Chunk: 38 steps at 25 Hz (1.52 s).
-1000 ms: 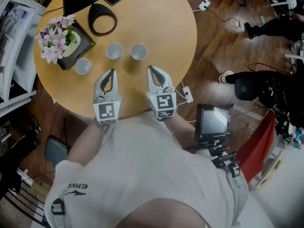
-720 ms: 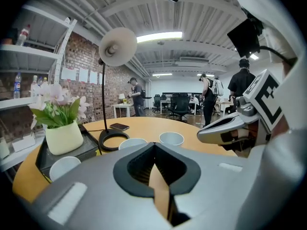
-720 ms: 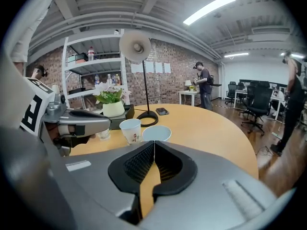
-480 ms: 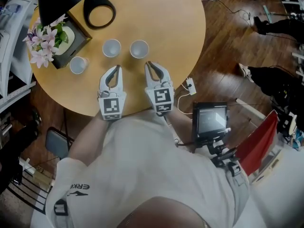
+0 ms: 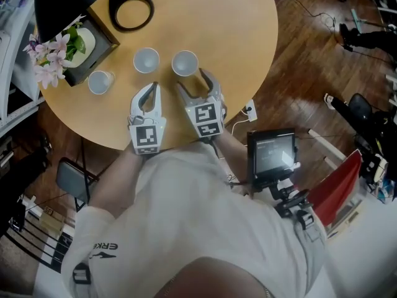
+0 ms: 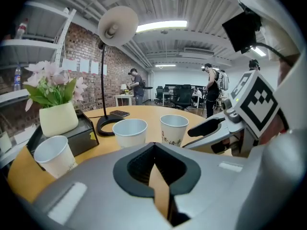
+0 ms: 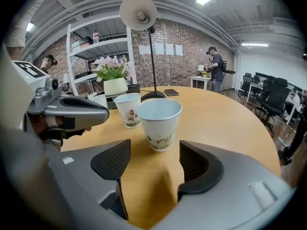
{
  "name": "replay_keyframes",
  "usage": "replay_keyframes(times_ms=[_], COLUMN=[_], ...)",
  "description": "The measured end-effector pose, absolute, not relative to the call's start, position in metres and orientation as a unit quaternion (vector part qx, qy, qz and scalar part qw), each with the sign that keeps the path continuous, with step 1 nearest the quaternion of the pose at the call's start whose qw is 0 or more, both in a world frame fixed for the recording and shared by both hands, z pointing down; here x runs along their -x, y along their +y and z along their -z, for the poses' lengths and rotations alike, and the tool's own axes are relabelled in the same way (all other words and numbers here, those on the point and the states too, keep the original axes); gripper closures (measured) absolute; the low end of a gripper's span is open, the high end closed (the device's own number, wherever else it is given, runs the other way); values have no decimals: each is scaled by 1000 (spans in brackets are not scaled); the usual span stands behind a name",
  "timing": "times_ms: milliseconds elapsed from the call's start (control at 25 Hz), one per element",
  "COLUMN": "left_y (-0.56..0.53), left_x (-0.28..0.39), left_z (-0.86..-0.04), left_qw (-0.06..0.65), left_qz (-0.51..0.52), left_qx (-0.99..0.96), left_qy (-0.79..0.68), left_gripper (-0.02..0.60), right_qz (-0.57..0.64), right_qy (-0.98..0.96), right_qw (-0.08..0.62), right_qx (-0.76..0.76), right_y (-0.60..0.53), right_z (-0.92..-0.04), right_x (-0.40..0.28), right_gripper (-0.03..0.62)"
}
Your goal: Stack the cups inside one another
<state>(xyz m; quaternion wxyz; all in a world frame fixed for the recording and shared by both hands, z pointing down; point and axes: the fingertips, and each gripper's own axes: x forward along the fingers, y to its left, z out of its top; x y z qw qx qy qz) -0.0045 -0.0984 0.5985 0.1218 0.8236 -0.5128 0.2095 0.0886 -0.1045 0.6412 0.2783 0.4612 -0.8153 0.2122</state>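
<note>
Three paper cups stand upright, separate and unstacked on the round wooden bench (image 5: 236, 36). The left-hand cup (image 5: 99, 82) is beside the flower box (image 5: 99, 39), the middle cup (image 5: 146, 59) stands near the centre of the row, and the right-hand cup (image 5: 185, 63) is just to its right. No nesting is done, so the task is at its first step, the approach to a first cup.

The right claw (image 5: 191, 81) is low over the bench with its jaws spread wide, and they have just been opening. The right gripper view shows only bare bench between the pads. The right-hand cup stands just beyond the tips, lined up with the gap and untouched. The left claw (image 5: 152, 89) lies alongside with its jaws closed together on nothing. It points toward the middle cup, which stands a little ahead of it and apart.

Judgement: the step in hand is the reach for the right-hand cup. The next move calls for the right claw to advance until the cup wall sits between the pads, then close gently. Thin paper will likely dent or tip under a hard squeeze. The cup must then be lifted clear and lowered into the middle cup. The left claw may be needed to steady that receiving cup.
</note>
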Motion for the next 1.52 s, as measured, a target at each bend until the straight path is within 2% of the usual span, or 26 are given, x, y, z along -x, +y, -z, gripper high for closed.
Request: replay_keyframes(times_ms=[160,680,840,1520], left_y=[-99,-103,-103,-101], left_x=[7,15,19,30], left_z=[-601,-612,-611,-598], left_qw=[125,130,134,114], left_qz=[-211,-221,-227,-219], left_qx=[-818,-806,-803,-809], left_qy=[-520,-533,-535,-534], left_gripper=[580,580,580,580], right_qz=[-211,-187,-179,-152], right_qy=[-818,-824,-820,-825], right_qw=[280,294,295,268], right_qx=[-455,-446,-456,-475], right_y=[-117,-147,-153,-158], right_z=[-644,-655,-656,-618], right_x=[-84,-75,-79,-74], right_gripper=[232,221,273,276])
